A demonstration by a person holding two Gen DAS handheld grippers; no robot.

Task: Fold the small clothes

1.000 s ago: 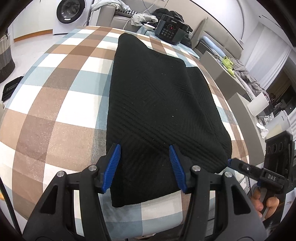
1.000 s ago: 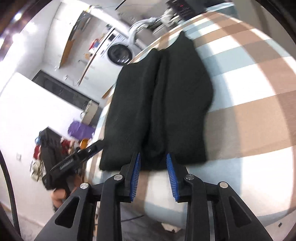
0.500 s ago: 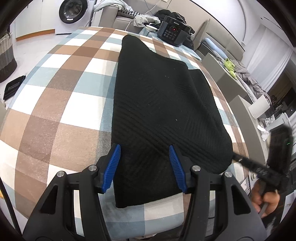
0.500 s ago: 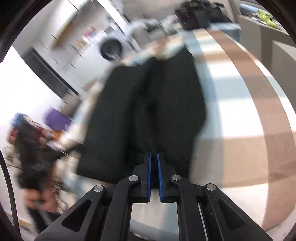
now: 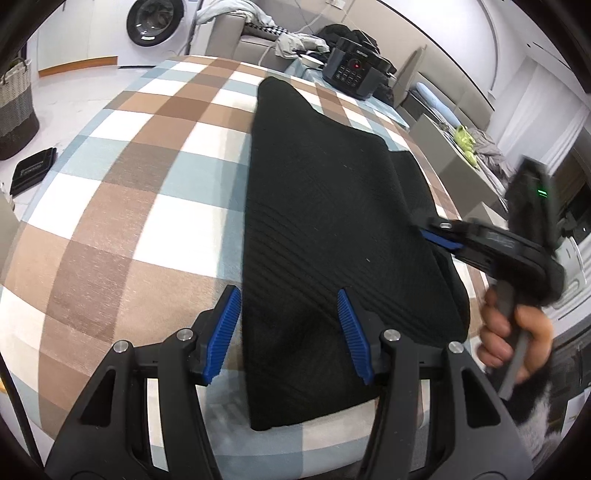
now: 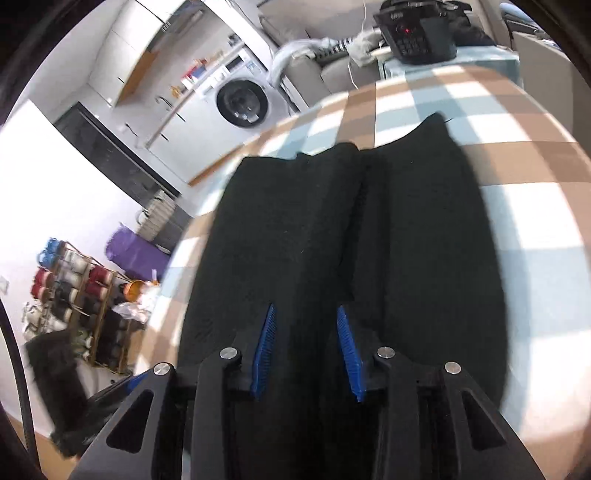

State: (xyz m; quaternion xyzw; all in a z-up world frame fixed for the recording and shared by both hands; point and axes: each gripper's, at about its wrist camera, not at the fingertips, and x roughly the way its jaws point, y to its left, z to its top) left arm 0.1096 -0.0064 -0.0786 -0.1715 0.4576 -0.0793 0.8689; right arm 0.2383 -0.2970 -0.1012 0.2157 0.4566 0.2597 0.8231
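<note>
My left gripper (image 5: pixel 290 332) hovers with jaws spread over the near end of the black ribbed knit garment (image 5: pixel 332 229), which lies folded lengthwise on the brown, blue and white checked counter (image 5: pixel 147 184). My right gripper (image 6: pixel 306 349) sits low over the same cloth, jaws apart and empty, astride the long crease. A black multicooker (image 5: pixel 352 70) stands at the far edge.

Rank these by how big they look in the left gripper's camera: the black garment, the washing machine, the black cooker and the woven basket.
1. black garment, clearly largest.
2. washing machine.
3. black cooker and woven basket: look alike; the basket is cut off at the edge, so unranked.
</note>
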